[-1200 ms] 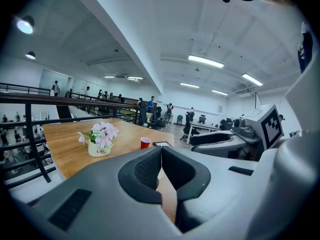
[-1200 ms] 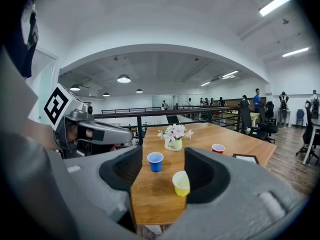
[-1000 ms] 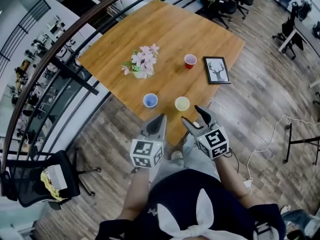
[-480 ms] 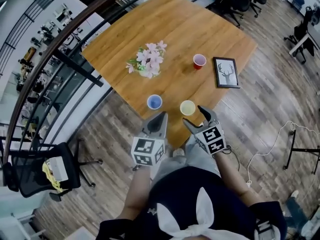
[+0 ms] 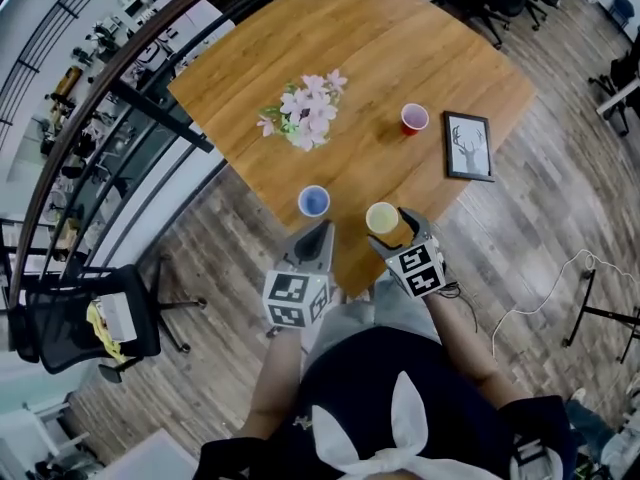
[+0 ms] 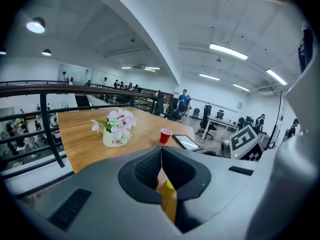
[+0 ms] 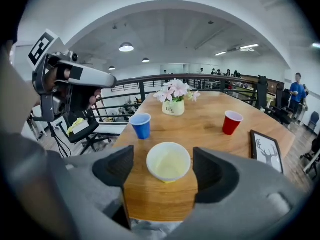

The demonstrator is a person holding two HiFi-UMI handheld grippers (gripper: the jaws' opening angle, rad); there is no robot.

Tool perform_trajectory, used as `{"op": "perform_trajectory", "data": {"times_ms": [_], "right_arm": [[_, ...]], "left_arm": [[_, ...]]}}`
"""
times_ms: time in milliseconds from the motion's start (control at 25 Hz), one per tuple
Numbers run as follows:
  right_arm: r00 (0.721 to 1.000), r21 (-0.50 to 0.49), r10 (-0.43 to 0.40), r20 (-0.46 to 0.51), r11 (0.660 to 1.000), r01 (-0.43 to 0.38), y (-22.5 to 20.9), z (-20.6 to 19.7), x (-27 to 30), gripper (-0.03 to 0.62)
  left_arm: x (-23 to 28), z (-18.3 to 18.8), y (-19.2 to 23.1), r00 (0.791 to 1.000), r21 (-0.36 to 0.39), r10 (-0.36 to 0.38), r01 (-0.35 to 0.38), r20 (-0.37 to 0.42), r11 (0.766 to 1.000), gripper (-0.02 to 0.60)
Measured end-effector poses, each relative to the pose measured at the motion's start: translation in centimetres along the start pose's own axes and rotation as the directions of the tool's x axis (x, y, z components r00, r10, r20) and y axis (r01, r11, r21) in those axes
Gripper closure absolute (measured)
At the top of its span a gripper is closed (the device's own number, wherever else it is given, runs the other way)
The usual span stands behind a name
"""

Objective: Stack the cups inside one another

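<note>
Wood is filling most of the head view: a broad table [image 5: 380,48] is carrying everything else. Next in size, the left gripper [image 5: 322,233] is hovering just off the near edge with its jaws pressed together on nothing. The right gripper [image 7: 162,166] is reaching over the near corner; its jaws have just been opening and are now standing wide, with the yellow cup [image 7: 168,162] sitting between them and a gap showing on each side, so neither pad is touching it. Farther back, a pot of pink flowers [image 5: 308,118] is standing left of centre and a framed deer picture [image 5: 469,146] is lying by the right edge. Smallest are the three cups, all upright and well apart. The yellow one is sitting close to the near corner, the blue cup [image 5: 314,201] is standing to its left near the same edge, and the red cup [image 5: 414,119] is waiting deeper in, between flowers and frame. They are looking like thin disposable cups, so I am judging them very light, easily tipped and soft-walled enough to buckle under a hard squeeze, with smooth tapered sides likely to slip in a loose pinch. I am judging the safest hold to be gentle pressure across the yellow cup's upper wall, just under the stiffer rim, leaving its base free to drop into another cup.
</note>
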State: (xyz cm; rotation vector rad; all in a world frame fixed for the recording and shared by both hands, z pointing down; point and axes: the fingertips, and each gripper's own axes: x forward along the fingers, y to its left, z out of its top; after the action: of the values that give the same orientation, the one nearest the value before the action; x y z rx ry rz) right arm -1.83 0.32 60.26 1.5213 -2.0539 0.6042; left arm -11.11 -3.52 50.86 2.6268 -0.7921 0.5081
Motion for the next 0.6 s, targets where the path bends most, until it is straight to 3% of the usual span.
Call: {"op": "perform_trajectory", "data": {"times_ms": [600], "right_arm": [[0.993, -0.005, 0.069, -0.091, 0.998, -0.070, -0.9, -2.3, 3.4, 0.226]], "left_arm": [[2.4, -2.1, 1.4, 0.996, -0.046, 0.034, -0.038, -0.077, 0.998, 0.563]]}}
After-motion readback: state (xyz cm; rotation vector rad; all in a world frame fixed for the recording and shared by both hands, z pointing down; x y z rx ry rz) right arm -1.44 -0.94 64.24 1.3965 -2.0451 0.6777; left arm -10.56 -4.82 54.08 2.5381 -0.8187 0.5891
